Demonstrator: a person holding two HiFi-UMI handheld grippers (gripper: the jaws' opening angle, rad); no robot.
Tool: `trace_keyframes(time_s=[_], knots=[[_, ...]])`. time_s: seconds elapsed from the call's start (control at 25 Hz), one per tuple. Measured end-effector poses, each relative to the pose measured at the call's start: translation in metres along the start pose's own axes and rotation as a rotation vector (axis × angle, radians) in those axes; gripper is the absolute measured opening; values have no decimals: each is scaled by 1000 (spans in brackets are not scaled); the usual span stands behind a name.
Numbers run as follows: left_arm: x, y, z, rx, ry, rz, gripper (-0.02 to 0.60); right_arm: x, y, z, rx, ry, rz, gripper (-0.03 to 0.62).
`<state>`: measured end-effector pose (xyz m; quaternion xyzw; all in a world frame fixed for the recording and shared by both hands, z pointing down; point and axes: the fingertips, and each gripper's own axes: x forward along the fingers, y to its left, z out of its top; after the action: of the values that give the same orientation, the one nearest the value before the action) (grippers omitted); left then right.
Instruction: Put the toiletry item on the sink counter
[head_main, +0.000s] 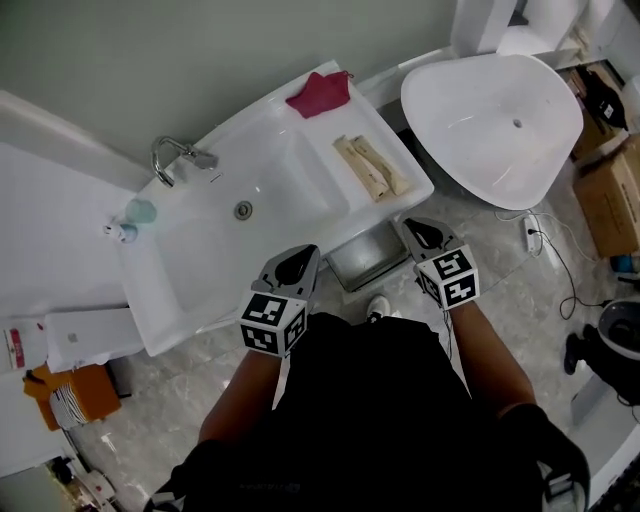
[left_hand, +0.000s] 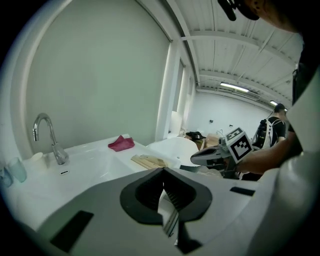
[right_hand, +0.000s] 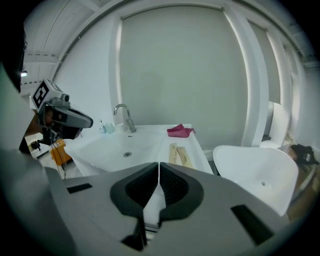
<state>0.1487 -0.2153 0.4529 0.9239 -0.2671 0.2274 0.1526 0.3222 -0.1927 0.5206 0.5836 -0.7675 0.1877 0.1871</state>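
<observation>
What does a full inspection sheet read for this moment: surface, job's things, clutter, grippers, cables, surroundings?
Surface: white sink counter with faucet; the basin holds nothing.
Job's things: possible toiletry items already on the counter: two pale packets side by side right of the basin, teal cup and small bottle at the left end.
Clutter: red cloth at the back right corner.
Grippers: left gripper and right gripper shut, holding nothing, short of the counter's front edge.
Cables: white cord trailing across the floor.
Surroundings: white tub, cardboard boxes, orange object.
</observation>
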Motion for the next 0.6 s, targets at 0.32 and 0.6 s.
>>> trace_keyframes(time_s=[0.32,0.6], knots=[[-12,26,-19,-68,13,117,5,78,-42,6,-181,102,-20,5],[-19,31,-23,-96,10,171,6,136,-71,-4,-240,229,-36,63]])
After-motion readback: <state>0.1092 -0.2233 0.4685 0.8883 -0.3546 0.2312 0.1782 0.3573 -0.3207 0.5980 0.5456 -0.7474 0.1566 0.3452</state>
